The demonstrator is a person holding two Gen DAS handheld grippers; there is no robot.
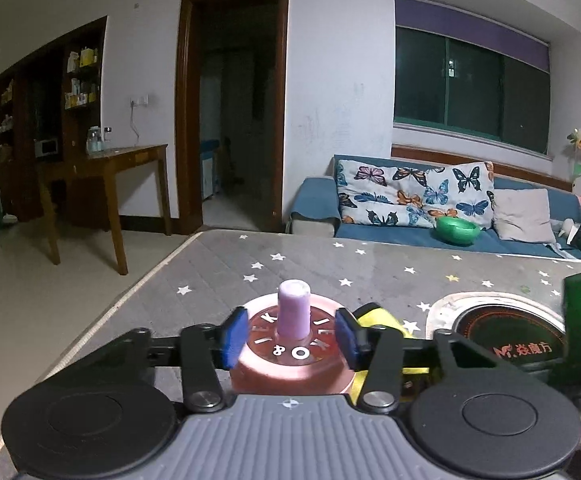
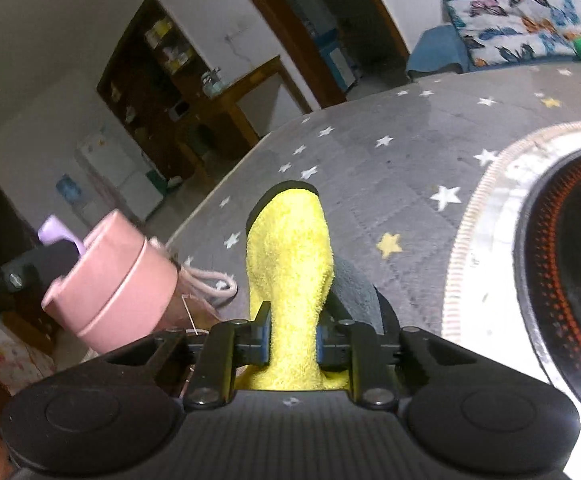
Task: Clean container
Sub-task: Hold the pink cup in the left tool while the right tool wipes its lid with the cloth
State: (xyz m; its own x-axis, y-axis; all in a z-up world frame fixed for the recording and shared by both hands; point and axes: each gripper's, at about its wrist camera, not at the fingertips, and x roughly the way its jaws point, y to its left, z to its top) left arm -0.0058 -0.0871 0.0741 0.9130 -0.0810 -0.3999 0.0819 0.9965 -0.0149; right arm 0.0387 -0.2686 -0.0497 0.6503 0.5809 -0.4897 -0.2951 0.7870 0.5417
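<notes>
My left gripper (image 1: 290,338) is shut on a pink container (image 1: 290,368) with a lettered lid and a lilac spout (image 1: 294,312), its blue pads (image 1: 234,334) pressing the lid's sides. The container also shows in the right wrist view (image 2: 122,284), tilted, at the left. My right gripper (image 2: 290,340) is shut on a yellow cloth (image 2: 290,256) with a grey backing, held just right of the container. The cloth's edge shows in the left wrist view (image 1: 382,320) behind the right finger.
A grey star-patterned table cover (image 1: 330,260) lies under both grippers. A round induction cooker (image 1: 506,332) is set into the table at the right, also in the right wrist view (image 2: 562,264). A blue sofa (image 1: 410,236) with a green bowl (image 1: 456,230) stands beyond the table.
</notes>
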